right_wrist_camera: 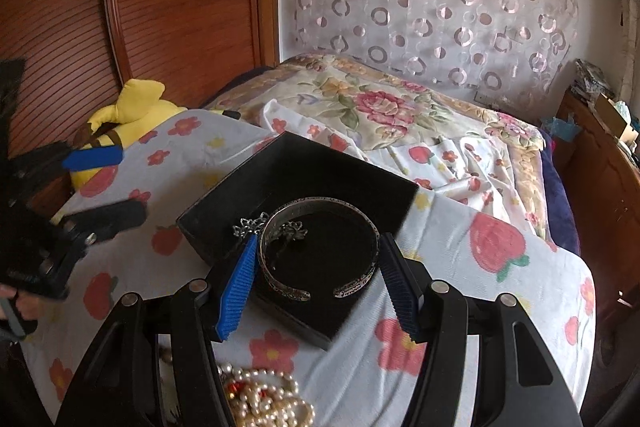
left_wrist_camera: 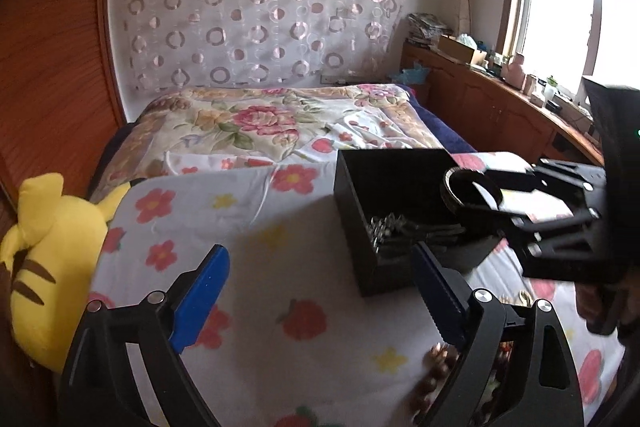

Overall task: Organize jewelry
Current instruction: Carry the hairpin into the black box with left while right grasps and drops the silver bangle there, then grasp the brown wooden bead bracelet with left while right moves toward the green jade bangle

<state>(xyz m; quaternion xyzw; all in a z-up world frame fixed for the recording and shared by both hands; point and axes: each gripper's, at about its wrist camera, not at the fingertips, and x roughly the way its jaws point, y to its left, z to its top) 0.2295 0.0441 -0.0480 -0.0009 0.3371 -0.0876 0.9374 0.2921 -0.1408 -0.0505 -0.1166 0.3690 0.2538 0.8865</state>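
A black open box point(right_wrist_camera: 224, 203) stands on a flowered cloth; it also shows in the left wrist view point(left_wrist_camera: 352, 187). My right gripper point(right_wrist_camera: 320, 283) holds a silver cuff bangle point(right_wrist_camera: 320, 211) between its blue pads point(right_wrist_camera: 236, 291), over the box. In the left wrist view the bangle point(left_wrist_camera: 472, 197) hangs above the box at the right gripper's tips. A silver chain piece point(right_wrist_camera: 252, 225) lies inside the box. My left gripper point(left_wrist_camera: 320, 299) is open and empty, in front of the box.
A pearl necklace point(right_wrist_camera: 268, 399) lies near my right gripper's base. Brown beads point(left_wrist_camera: 436, 367) lie by the left gripper. A yellow plush toy point(left_wrist_camera: 52, 267) sits left. A bed with a floral quilt point(left_wrist_camera: 260, 123) lies behind. Wooden cabinets point(left_wrist_camera: 500, 107) stand right.
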